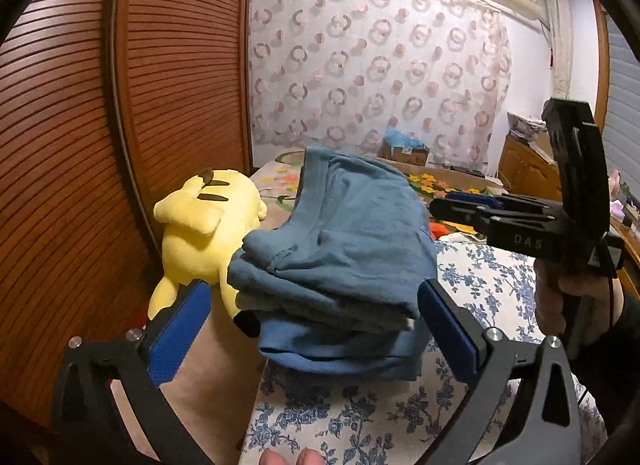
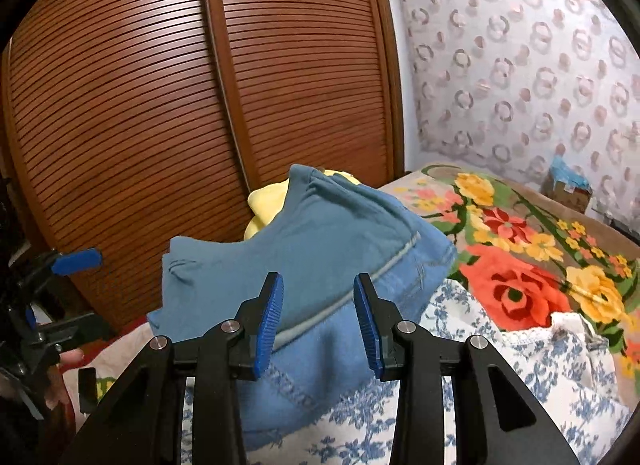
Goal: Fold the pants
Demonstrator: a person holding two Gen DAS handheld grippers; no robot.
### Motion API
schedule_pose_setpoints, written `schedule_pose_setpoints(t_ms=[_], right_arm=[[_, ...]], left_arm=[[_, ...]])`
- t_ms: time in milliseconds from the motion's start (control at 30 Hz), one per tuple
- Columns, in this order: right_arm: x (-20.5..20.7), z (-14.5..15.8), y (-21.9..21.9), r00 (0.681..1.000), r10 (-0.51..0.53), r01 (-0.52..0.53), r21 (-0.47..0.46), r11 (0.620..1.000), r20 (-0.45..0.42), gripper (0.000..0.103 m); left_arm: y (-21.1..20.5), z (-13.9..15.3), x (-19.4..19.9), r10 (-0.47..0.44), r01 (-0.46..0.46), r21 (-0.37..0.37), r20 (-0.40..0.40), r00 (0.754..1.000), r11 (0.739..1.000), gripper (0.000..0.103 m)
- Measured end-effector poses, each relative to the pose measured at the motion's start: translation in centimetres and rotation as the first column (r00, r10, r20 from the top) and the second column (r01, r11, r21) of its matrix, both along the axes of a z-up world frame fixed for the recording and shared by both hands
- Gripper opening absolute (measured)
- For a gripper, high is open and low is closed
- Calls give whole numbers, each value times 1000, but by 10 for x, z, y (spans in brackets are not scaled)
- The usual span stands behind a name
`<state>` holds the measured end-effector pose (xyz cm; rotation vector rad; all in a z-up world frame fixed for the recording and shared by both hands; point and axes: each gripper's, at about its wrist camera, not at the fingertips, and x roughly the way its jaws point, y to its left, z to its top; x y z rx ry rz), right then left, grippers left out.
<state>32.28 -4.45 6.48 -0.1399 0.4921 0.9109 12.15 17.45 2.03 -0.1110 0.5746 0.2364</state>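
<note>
Your wardrobe (image 2: 160,105) fills the nine o'clock side of the right wrist view, with the curtain (image 1: 380,65) at twelve in the left one. The bed (image 2: 520,405) runs below, a floral blanket (image 2: 520,265) at three o'clock and a blue-flowered sheet near you.

The pants (image 1: 344,249) sit in the middle of both views as a blue, stacked bundle on the sheet, several layers deep, so I judge the folding nearly done. Their far edge leans against the yellow plush (image 1: 208,233), which lies at nine o'clock from them, by the wardrobe.

Your left claw (image 1: 316,321) is spread wide, its pads either side of the bundle's near end and, as far as I can tell, not pressing it. Your right claw (image 2: 318,317) is released too, parted over the grey-piped hem, gripping nothing. In the left view it points in from three o'clock.

What could go wrong: the stack looks lopsided, higher toward the plush. If you pinch only the top layer, the lower folds may slide out and undo the work. A push toward nine o'clock could tip the bundle onto the plush or off the bed's edge. Closing the left claw this wide may bunch the layers instead of squaring them.
</note>
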Motion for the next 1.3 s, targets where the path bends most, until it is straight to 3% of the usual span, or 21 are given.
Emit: schedule_pose_setpoints(t_ms=[533,767,1300], right_arm=[[-66,1,-35,994,-111,111,-5,994,8,51],[-106,5,-56,985,-170,170,-3,985,16,60],[-204,10,-114,929,-370,370,0,929,27,78]], left_arm=[[-32,0,-17,-28,29,51,-19,999,998,103],[-50,1,-25,-72,72,38,-11,997,997,103],[-113,-4,-40,-195,195,20,-3,981,981,103]])
